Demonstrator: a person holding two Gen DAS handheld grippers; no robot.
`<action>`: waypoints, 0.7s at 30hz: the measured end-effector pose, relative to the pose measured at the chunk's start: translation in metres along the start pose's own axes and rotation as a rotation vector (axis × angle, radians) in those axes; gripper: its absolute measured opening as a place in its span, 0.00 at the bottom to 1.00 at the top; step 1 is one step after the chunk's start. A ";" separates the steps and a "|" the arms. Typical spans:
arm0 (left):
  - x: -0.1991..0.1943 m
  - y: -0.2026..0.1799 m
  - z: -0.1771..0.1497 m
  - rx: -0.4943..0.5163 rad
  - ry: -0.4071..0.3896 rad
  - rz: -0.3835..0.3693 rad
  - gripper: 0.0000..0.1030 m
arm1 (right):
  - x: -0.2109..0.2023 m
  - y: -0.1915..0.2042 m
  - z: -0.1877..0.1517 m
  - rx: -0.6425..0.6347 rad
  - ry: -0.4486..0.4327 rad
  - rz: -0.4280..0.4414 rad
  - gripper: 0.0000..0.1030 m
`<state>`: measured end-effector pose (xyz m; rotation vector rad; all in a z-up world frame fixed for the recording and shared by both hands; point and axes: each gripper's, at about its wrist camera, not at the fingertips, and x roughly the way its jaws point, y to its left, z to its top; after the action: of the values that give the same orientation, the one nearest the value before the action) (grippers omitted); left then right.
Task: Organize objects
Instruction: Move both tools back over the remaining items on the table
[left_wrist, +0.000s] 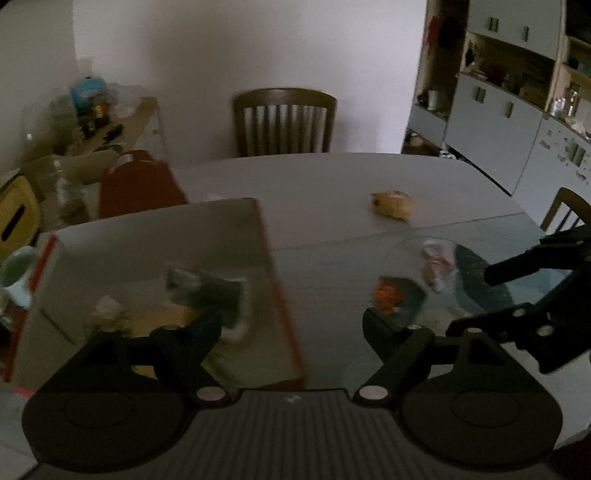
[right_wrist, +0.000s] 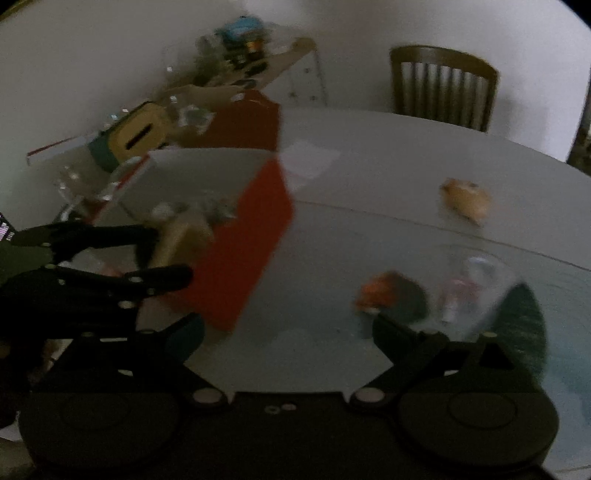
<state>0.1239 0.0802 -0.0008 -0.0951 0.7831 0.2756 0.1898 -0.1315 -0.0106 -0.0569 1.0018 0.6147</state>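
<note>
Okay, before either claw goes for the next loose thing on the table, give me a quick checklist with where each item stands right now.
1. Left claw open and empty: ok.
2. Right claw open and empty: ok.
3. Red-sided box open on top, room inside: ok; a few items already lie in it.
4. Orange toy within the right claw's line: ok, just ahead of its right finger.
5. Clear cup standing steady: cannot tell, too blurred.
6. Tan piece far on the table, free of neighbours: ok.
</note>
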 end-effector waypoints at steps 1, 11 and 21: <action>0.002 -0.008 0.000 0.004 0.003 -0.004 0.81 | -0.003 -0.010 -0.003 0.003 -0.001 -0.012 0.95; 0.035 -0.072 0.005 0.019 0.041 -0.032 0.95 | -0.016 -0.084 -0.021 0.055 -0.001 -0.072 0.95; 0.081 -0.095 0.007 -0.007 0.075 -0.010 1.00 | -0.008 -0.131 -0.028 0.050 0.012 -0.132 0.93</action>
<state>0.2094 0.0069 -0.0549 -0.1165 0.8557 0.2671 0.2320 -0.2532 -0.0493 -0.0822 1.0163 0.4696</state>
